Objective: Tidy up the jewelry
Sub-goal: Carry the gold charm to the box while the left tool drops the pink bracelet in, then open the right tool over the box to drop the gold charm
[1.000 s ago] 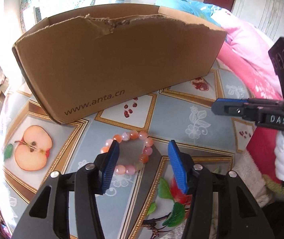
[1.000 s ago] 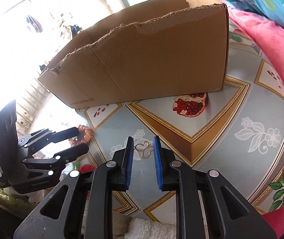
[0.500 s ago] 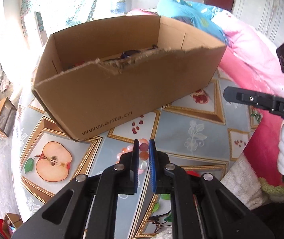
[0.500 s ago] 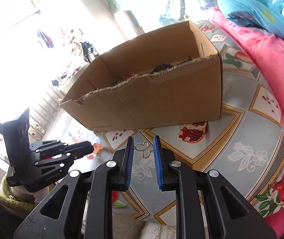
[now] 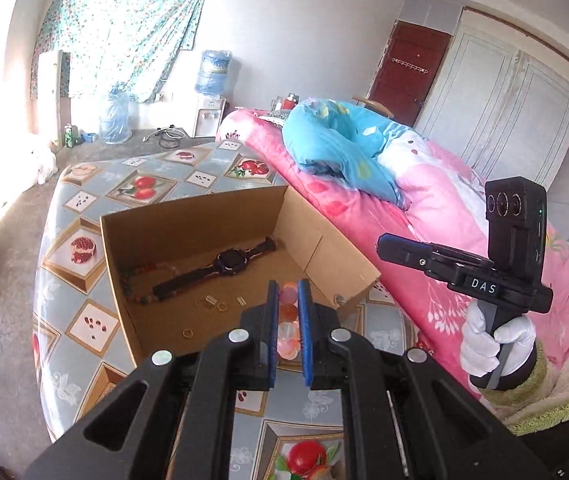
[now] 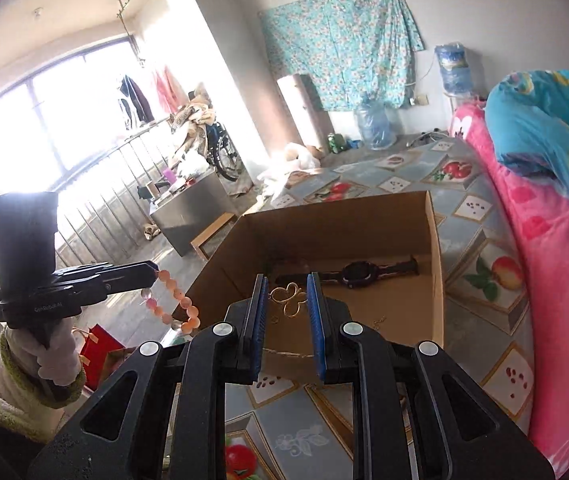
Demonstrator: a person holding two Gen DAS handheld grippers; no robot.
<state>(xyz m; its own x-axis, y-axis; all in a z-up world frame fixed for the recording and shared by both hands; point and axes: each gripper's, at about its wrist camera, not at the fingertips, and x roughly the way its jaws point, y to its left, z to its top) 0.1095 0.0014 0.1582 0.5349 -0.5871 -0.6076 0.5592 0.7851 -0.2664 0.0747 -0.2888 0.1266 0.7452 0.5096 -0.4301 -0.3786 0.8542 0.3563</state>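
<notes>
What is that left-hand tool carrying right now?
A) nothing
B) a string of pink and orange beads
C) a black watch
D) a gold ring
B: the left gripper has its jaws shut on the beaded bracelet, which dangles from it beside the cardboard box.

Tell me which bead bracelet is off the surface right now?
The pink-orange bead bracelet, dangling from the left gripper beside the cardboard box. The darker beaded strand lies on the box floor by the watch.
</notes>
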